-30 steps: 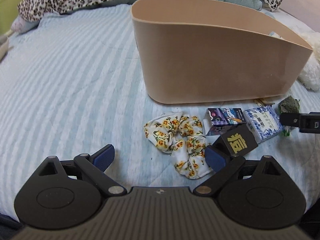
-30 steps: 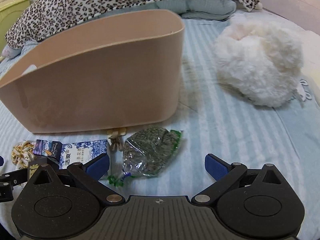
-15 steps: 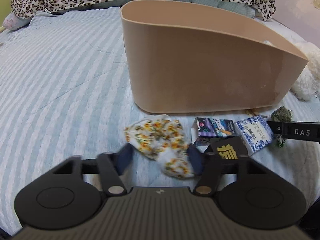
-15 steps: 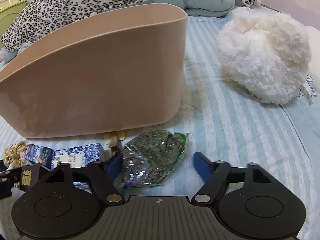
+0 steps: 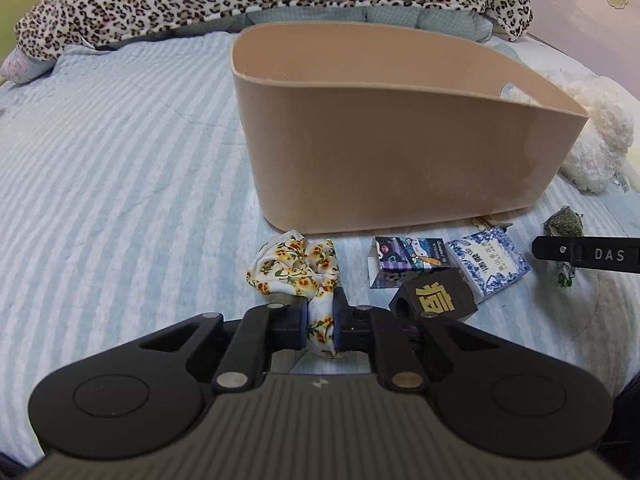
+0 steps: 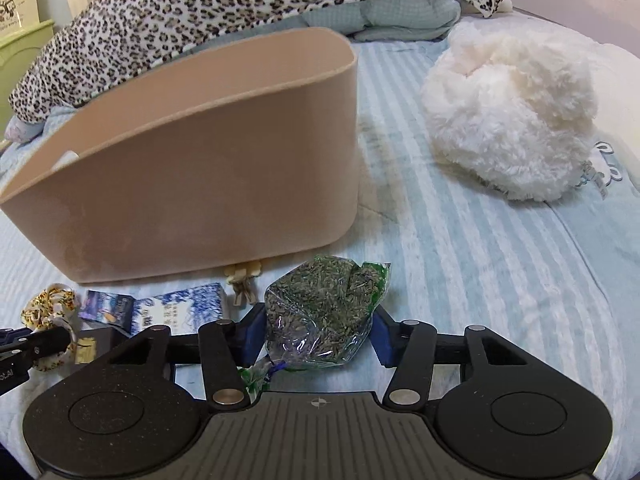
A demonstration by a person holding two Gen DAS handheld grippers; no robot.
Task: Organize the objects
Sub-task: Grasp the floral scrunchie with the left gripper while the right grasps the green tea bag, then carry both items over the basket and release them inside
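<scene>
L tongs (image 5: 323,322) pinch the flower scrunchie (image 5: 294,266); R tongs (image 6: 316,330) squeeze the green bag (image 6: 322,312). Tan bin (image 5: 400,152) sits right ahead, w/ top open.

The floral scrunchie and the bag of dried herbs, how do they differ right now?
The floral scrunchie is soft white fabric with yellow flowers; the bag of dried herbs is clear plastic packed with green-grey bits. The scrunchie is pinched thin in the left claw, whose jaws are nearly together; the bulkier bag keeps the right claw jaws wide apart. Both lie on the striped bedspread in front of the tan bin.
</scene>
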